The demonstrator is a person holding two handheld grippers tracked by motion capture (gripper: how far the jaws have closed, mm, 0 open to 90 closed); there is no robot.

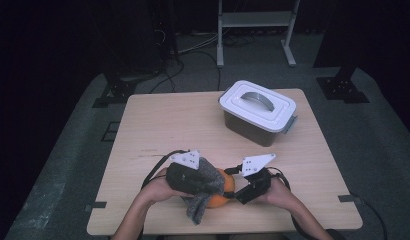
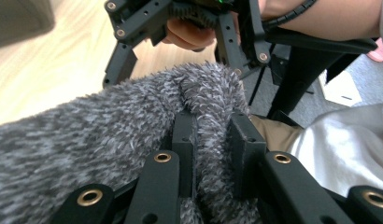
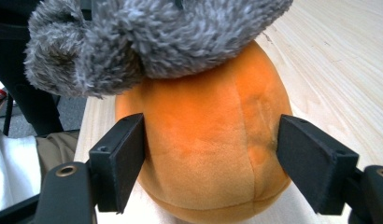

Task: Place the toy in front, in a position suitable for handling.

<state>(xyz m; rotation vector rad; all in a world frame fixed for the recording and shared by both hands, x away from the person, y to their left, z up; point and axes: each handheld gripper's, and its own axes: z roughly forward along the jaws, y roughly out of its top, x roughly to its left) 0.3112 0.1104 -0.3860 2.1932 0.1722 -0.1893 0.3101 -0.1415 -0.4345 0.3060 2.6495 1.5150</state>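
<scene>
My left claw (image 2: pixel 213 154) is pinched tight on a fold of the fuzzy grey knitted sock (image 2: pixel 110 135), and my right claw (image 3: pixel 210 161) stands wide, one pad on each flank of the round orange plush ball (image 3: pixel 208 149). From the right gripper view I judge the pads touch the plush and steady it rather than squeeze it hard.

The step, as I read it, is drawing the sock over the ball. To do it well I would keep the right claw firm at the ball's widest part, hold it low on the pale wooden worktop (image 1: pixel 158 125), and pull the sock edge towards five o'clock in the high view, without letting the fold slip.

The ball sits at the worktop's near edge, around six o'clock, soft, seamed and half capped by the sock. The lidded white plastic box (image 1: pixel 258 112) stands well apart at one o'clock.
</scene>
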